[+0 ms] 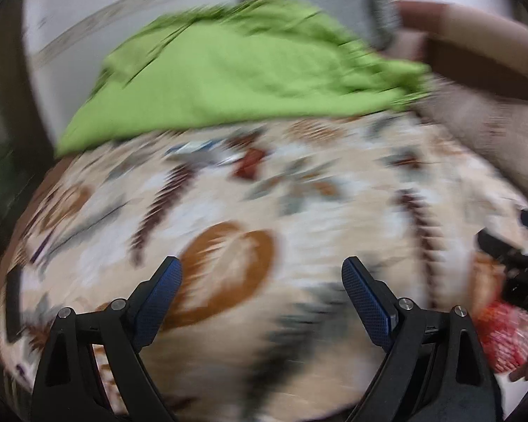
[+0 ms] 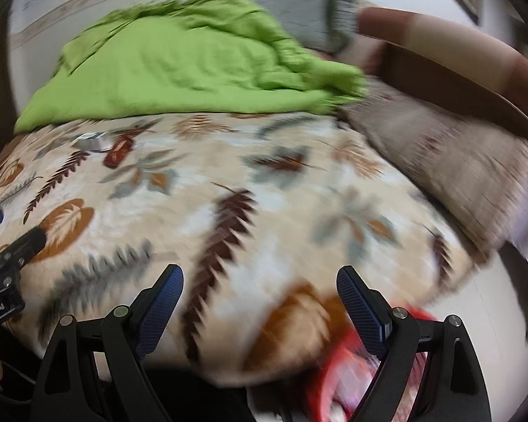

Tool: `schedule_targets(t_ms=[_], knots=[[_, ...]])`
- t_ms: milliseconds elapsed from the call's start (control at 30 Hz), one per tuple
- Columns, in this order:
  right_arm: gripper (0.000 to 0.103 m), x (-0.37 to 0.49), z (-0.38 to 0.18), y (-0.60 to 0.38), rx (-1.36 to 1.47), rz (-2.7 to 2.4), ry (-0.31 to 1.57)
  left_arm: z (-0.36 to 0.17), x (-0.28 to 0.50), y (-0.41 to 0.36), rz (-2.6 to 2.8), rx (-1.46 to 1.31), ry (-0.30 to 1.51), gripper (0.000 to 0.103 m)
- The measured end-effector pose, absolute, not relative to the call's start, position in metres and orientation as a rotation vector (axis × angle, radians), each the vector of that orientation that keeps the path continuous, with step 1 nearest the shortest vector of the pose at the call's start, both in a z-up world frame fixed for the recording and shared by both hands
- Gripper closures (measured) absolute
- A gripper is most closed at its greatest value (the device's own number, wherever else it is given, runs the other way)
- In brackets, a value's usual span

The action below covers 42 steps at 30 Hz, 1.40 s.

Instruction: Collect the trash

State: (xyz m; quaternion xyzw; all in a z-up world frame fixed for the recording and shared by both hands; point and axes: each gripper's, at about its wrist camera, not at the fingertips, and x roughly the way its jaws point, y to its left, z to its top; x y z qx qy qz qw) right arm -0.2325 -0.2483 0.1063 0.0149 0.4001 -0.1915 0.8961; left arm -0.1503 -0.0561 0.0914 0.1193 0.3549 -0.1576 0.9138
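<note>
1. In my left wrist view, a dark flat object [image 1: 13,304] lies at the far left edge on the leaf-print blanket [image 1: 299,211]; it is too blurred for me to name.
2. Upper centre of that view, a green cloth [image 1: 236,74] sits bunched on the far part of the bed, with a grey cloth [image 1: 352,0] behind it at the top.
3. Just below the green cloth's edge, slightly left of centre, I see the trash: a pale wrapper [image 1: 193,151] and, just beside it on the right, a dark red wrapper [image 1: 251,162], both lying on the blanket.
4. My left gripper [image 1: 262,277] fills the bottom of the frame, jaws spread wide with only blanket between them.
5. At the lower right edge, a red container [image 1: 506,334] shows, partly hidden behind a black tool.
6. In my right wrist view, the pale wrapper [image 2: 91,140] and dark red wrapper [image 2: 119,151] lie in the upper left, near the green cloth [image 2: 179,66].
7. My right gripper [image 2: 260,277] is at the bottom, jaws wide, nothing held.
8. The red container [image 2: 337,376] sits lower right, just off the blanket's [image 2: 281,193] edge, partly behind the right-hand finger.
9. A brown pillow [image 2: 450,161] lies at the right.
</note>
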Motion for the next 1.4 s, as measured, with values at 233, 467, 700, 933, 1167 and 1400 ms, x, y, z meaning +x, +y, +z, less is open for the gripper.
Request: schedule_targets(t_ms=[233,467,700,933,1167,1400], knots=[[0.011,-0.108,0.042,-0.243,0.015,-0.289,0.998,0.042,-0.063,-0.031,-0.159,0.280,0.890,0.012],[0.000,-0.063,0.008,-0.256,0.129,-0.309,0.960,0.011,-0.005,-0.029,-0.244,0.163,1.001,0.004],[0.000,-0.069,0.007,-0.256,0.146,-0.314,0.914,0.005,0.002,-0.029,-0.251,0.162,0.943,0.000],[0.000,-0.067,0.006,-0.256,0.140,-0.315,0.916,0.003,0.003,-0.032,-0.241,0.170,0.930,0.000],[0.000,-0.067,0.006,-0.256,0.141,-0.315,0.916,0.003,0.002,-0.031,-0.241,0.169,0.921,0.000],[0.000,-0.067,0.006,-0.255,0.141,-0.316,0.916,0.002,0.001,-0.032,-0.240,0.172,0.922,0.000]])
